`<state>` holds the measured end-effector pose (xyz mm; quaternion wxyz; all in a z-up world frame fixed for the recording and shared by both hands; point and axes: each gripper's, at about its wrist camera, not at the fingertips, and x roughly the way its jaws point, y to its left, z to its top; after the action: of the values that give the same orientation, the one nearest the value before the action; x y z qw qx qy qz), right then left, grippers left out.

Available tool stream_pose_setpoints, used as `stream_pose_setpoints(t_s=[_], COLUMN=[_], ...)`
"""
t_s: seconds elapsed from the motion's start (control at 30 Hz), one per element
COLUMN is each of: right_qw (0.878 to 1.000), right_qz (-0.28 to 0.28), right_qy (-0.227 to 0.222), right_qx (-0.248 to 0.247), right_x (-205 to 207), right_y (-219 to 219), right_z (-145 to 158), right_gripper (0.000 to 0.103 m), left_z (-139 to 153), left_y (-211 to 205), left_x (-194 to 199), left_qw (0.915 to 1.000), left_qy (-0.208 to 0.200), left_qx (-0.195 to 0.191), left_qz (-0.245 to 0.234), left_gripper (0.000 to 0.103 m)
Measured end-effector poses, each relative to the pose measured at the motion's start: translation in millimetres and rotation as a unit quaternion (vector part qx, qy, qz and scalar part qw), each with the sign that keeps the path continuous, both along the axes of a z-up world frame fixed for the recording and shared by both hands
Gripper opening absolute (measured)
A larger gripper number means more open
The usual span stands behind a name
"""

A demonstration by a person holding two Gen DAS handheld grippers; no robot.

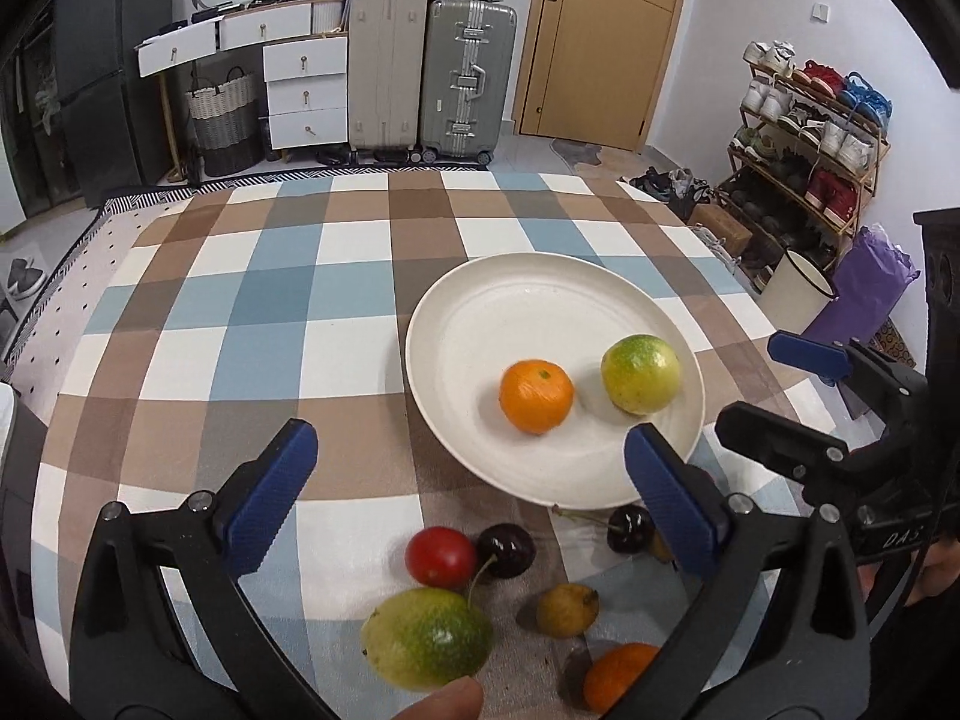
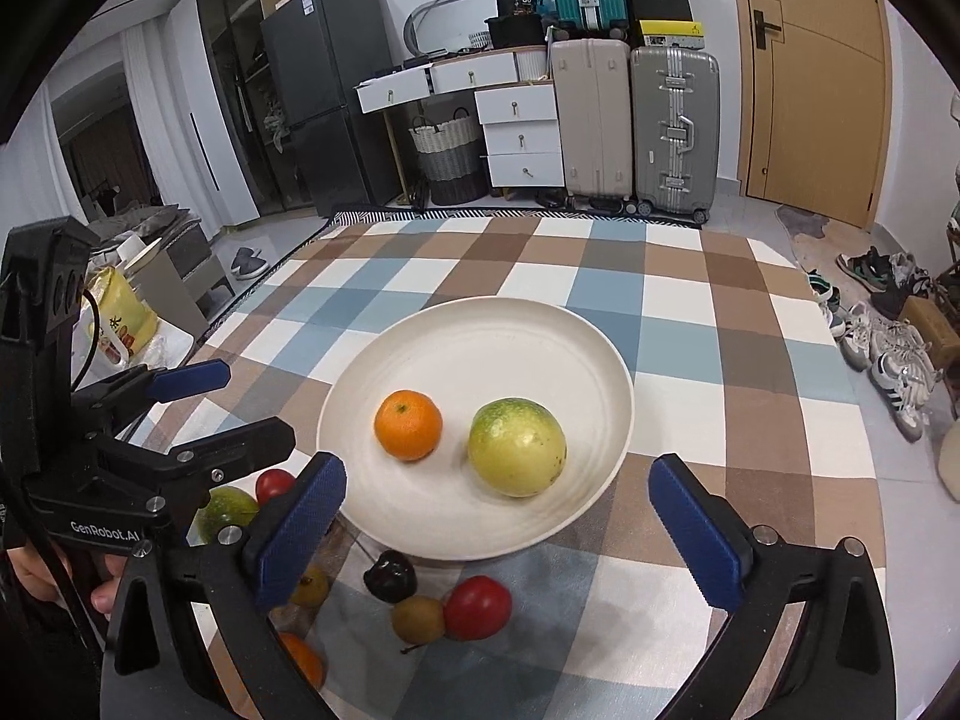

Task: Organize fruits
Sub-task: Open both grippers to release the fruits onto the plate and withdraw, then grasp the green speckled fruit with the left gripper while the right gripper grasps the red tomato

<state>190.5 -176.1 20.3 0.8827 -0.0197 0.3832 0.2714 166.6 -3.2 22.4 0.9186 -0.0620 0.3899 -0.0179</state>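
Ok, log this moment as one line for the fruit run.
plate: orange, green fruit | left gripper: open, empty | right gripper: open, empty | loose fruits near plate: unsorted

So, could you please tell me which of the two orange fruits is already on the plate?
The orange beside the green-yellow fruit on the white plate; the other orange one lies on the checked cloth.

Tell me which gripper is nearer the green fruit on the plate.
Right. The right gripper hangs open just in front of the green fruit on the plate. The left gripper, also open, sits further left, over the loose fruit.
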Motion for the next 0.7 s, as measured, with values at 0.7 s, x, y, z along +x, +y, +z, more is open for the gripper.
stream_pose_setpoints(t_s=[0.7], right_qw=[1.000], right_qz=[0.006], right_qy=[-0.008], right_qx=[-0.006], right_x=[-47], right_y=[-3], right_z=[3], right_gripper=[0.103], left_z=[-13], left_y=[12], left_x=[-64], left_qw=[0.9999], left_qy=[0.001], left_qx=[0.007], left_qz=[0.010], left_gripper=[0.102])
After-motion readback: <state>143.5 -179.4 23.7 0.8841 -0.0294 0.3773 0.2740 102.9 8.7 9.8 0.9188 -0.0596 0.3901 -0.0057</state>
